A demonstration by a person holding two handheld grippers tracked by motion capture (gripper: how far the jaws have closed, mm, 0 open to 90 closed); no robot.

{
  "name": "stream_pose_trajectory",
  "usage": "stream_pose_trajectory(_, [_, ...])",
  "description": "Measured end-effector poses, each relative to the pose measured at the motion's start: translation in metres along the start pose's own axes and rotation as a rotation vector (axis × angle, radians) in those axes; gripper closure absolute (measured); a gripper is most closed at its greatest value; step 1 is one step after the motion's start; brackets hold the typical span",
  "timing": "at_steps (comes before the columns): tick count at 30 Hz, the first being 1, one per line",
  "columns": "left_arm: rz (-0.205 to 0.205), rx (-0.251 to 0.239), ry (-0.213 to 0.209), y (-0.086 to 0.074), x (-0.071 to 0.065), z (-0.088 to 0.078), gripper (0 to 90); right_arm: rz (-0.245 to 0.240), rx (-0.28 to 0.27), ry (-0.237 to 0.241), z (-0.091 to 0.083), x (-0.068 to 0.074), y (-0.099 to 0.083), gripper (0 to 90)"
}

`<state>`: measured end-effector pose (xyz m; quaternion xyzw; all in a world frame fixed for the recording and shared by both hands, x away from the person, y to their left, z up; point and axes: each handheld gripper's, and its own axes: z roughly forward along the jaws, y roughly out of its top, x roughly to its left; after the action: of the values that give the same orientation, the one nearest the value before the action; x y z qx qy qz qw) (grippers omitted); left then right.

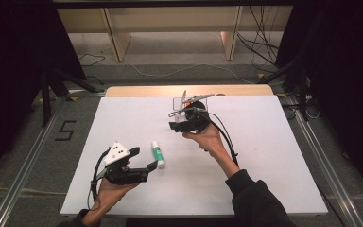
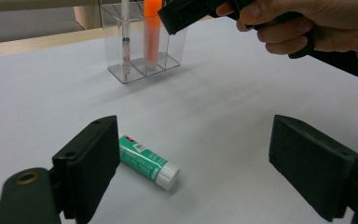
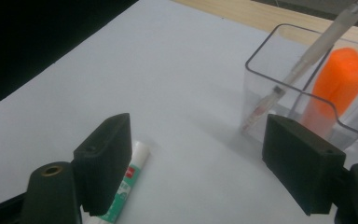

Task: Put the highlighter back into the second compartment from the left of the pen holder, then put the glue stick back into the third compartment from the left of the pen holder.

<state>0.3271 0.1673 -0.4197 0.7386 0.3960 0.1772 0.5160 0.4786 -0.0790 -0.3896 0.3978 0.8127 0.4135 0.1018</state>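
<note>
green-labelled glue stick, print too small to read, floor marking "5"

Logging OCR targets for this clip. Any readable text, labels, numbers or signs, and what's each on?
"5": dark mark on the floor left of the table.
Glue stick: green label with white print and a small red patch, too small and blurred to read.
Pen and orange marker in the clear organizer: no legible print.

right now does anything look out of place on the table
The green glue stick lies flat on the white table, apart from the clear organizer where the pen and orange highlighter stand upright.
</note>
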Motion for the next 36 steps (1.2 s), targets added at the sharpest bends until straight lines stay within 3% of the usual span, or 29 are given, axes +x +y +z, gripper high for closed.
stream_pose_trajectory(14, [-0.023, 0.003, 0.007, -0.001, 0.005, -0.002, 15.9, -0.012, 0.038, 0.034, 0.015, 0.009, -0.004, 24.8])
stream_pose_trajectory(25, [-0.016, 0.006, 0.009, -0.001, 0.004, -0.003, 15.9, -0.019, 0.061, 0.053, 0.022, 0.018, -0.004, 24.7])
stream_pose_trajectory(36, [-0.016, 0.002, 0.009, -0.002, 0.003, -0.005, 15.9, -0.023, 0.120, 0.084, 0.031, 0.025, -0.007, 25.3])
